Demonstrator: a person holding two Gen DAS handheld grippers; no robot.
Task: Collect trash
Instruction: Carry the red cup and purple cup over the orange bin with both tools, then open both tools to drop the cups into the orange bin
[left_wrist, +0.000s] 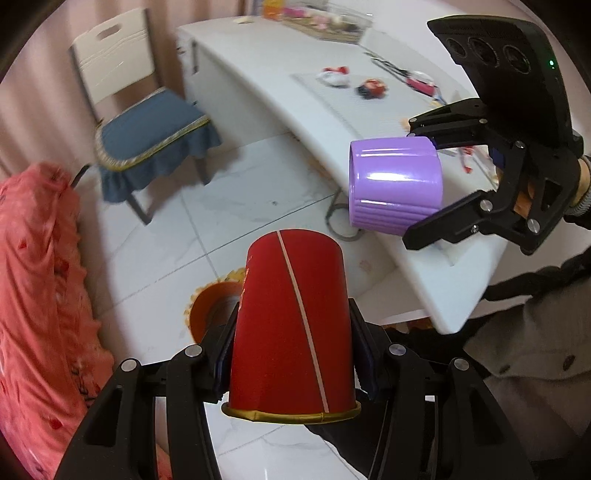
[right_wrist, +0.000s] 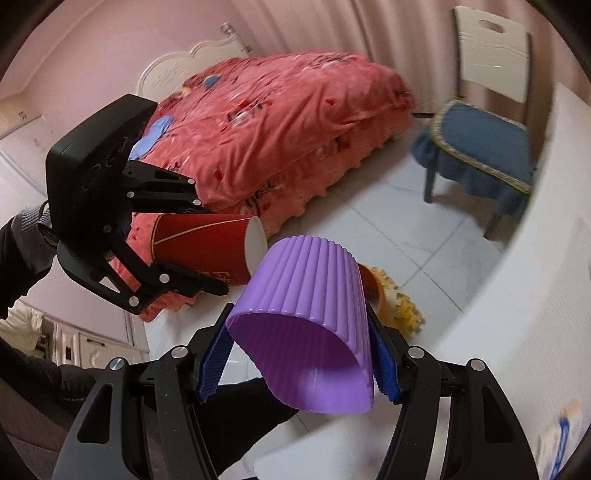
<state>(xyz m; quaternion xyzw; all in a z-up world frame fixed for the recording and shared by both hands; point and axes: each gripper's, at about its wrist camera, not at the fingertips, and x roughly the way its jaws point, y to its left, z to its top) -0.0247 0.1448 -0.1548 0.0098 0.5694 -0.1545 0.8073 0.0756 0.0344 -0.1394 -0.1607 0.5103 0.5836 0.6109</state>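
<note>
In the left wrist view my left gripper is shut on a red paper cup, its gold rim toward the camera. To the right, my right gripper is shut on a ribbed purple plastic cup held on its side. The right wrist view shows the purple cup between the blue pads of the right gripper, mouth toward the camera. At its left the left gripper holds the red cup. An orange bin stands on the floor below both cups, partly hidden.
A white table with small toys and wrappers runs along the right. A chair with a blue cushion stands on the tiled floor. A bed with a pink-red blanket lies on the other side. A person's dark sleeve shows.
</note>
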